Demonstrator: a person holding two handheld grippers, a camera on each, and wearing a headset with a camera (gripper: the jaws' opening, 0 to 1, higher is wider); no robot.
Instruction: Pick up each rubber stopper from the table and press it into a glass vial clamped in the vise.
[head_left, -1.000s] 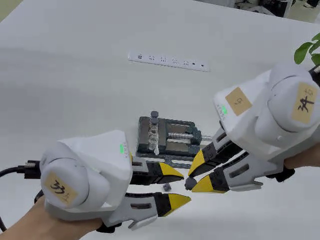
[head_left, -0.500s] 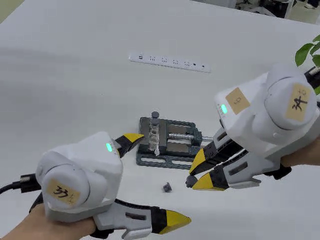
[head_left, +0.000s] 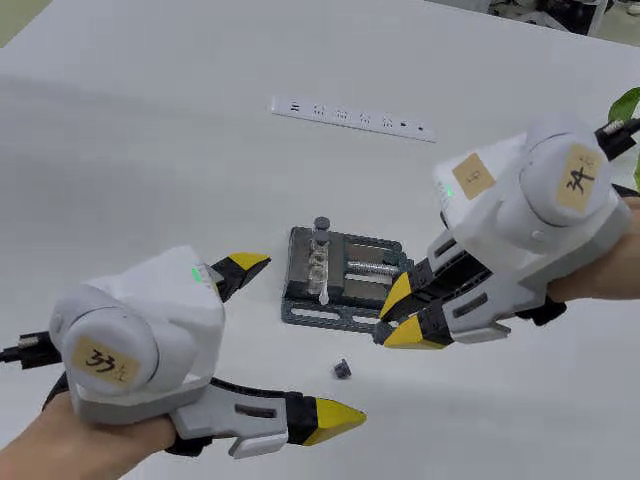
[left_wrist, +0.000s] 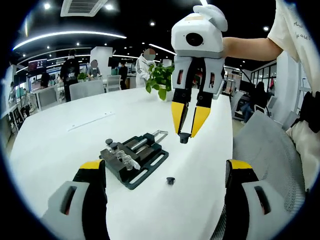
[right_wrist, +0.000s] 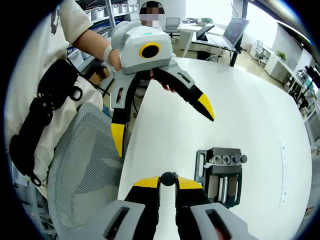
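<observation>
A dark vise (head_left: 350, 292) stands mid-table and clamps a row of clear glass vials (head_left: 318, 268); the far vial carries a dark stopper (head_left: 321, 224). One loose rubber stopper (head_left: 342, 369) lies on the table just in front of the vise, also seen as the loose stopper (left_wrist: 170, 180). My right gripper (head_left: 384, 333) hovers at the vise's right front corner, shut on a second stopper (right_wrist: 168, 178), which shows as the held stopper (left_wrist: 184, 138). My left gripper (head_left: 290, 340) stands wide open left of the vise, with the loose stopper lying ahead between its spread fingers.
A white power strip (head_left: 345, 117) lies farther back on the white table (head_left: 150, 150). A green plant (head_left: 627, 104) stands at the right edge. A grey mesh chair (right_wrist: 85, 165) is beside the table. People sit in the background.
My left gripper has opened its jaws wide and drawn back to the left. The right gripper, still holding its stopper, has shifted closer to the vise.
</observation>
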